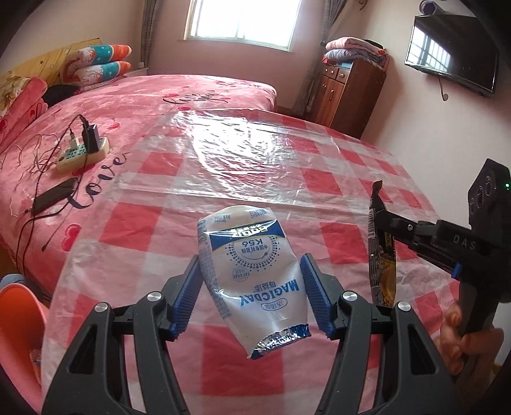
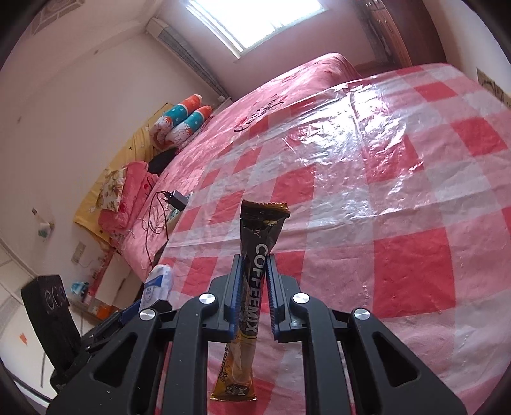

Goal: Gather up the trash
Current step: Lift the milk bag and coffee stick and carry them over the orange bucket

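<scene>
The left tool (image 1: 250,293) is clamped on a white and blue milk pouch (image 1: 252,271), its blue ribbed pads pressing the pouch's two sides; the torn foil end hangs below the pads and the rounded end stands up past their tips. Just to the right of it, the right tool (image 2: 254,298) is squeezed nearly together on a thin brown coffee mix sachet (image 2: 255,287), which runs upright between its pads, the torn top above the tips and the yellow end hanging underneath. In the left wrist view a hand (image 1: 466,338) grips the right tool's handle at the right edge. Both pieces of trash are held in the air above the table (image 1: 319,166), which is spread with a red and white checked cloth under clear plastic. Beyond the left tool and off to its left lies a bed (image 1: 134,99) in pink covers, with a power strip (image 1: 83,151) and its cables on it, pillows (image 1: 99,65) at the head, and a window (image 1: 242,20) farthest back.
</scene>
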